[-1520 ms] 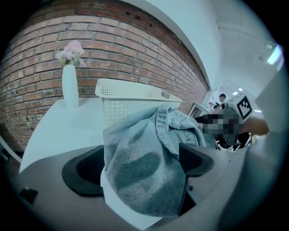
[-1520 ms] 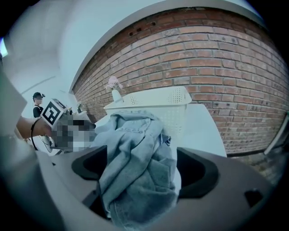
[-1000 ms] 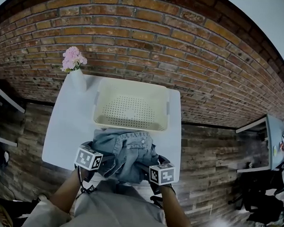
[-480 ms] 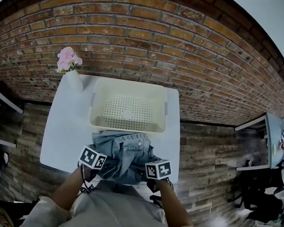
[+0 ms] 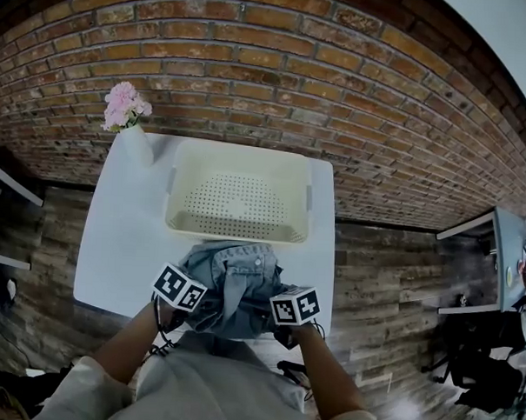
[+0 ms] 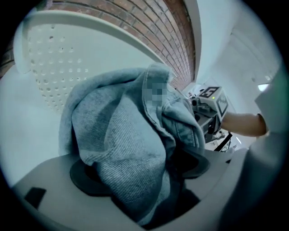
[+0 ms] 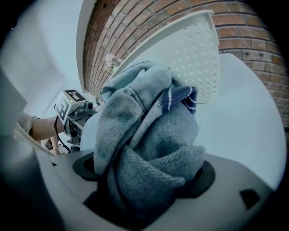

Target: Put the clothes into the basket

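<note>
Head view: a second ago my two claws sat wider apart, flanking the denim garment [image 5: 236, 278] where it lay spread on the white table [image 5: 122, 242]. Now my left claw [image 5: 200, 303] and right claw [image 5: 272, 315] have drawn in against it, and the denim is gathered into a narrower heap between them. It lies on the table just short of the near wall of the cream basket [image 5: 238, 231], which holds nothing. The basket and the vase [image 5: 137, 145] of pink flowers [image 5: 124, 107] by the brick wall [image 5: 338, 86] keep their places on the table. My jaw tips are buried under the cloth here, so only the marker cubes show.

Left gripper view: the jaws have just been closing, and they now pinch a thick fold of denim that fills the gap between them. The cloth rises in front of the lens and covers most of the basket's wall (its perforated side shows only at upper left).

Right gripper view: these jaws have also just been closing and clamp a twisted wad of the same garment. The bundle hides the table in front of them, and the basket's corner peeks out above.
</note>
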### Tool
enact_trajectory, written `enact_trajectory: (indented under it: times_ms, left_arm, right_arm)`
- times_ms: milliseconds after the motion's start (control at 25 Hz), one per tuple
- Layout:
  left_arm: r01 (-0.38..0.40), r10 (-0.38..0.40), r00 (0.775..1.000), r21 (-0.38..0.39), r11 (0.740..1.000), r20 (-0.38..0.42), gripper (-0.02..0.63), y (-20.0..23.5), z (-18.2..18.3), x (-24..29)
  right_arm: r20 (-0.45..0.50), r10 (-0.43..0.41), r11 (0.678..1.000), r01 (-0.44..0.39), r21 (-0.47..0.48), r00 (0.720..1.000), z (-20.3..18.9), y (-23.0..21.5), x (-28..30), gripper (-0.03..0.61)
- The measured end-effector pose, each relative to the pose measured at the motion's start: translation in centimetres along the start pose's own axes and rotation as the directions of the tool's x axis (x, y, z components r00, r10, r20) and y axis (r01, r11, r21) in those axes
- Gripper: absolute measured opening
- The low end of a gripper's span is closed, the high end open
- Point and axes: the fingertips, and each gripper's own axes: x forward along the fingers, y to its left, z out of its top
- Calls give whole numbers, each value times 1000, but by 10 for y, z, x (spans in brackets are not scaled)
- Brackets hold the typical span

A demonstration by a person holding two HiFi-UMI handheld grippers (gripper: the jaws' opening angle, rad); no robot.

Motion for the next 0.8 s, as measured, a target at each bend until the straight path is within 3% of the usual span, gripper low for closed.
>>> enact_trajectory:
  times_ms: [280, 600, 800]
  left_arm:
    - [42, -42, 999, 7, 999, 15, 376, -8, 5, -4]
    - [12, -13, 995, 3, 1000, 97, 330, -26, 3, -25]
    - [-48, 39, 988, 54, 997, 146, 328, -51, 14, -59]
  right_arm:
    - [41, -1, 999, 3, -43, 999, 6, 11, -7, 393]
    - [55, -7, 989, 15, -144, 998, 10, 39, -25, 379]
    - [110, 18, 979, 5, -201, 994, 20, 65, -51, 379]
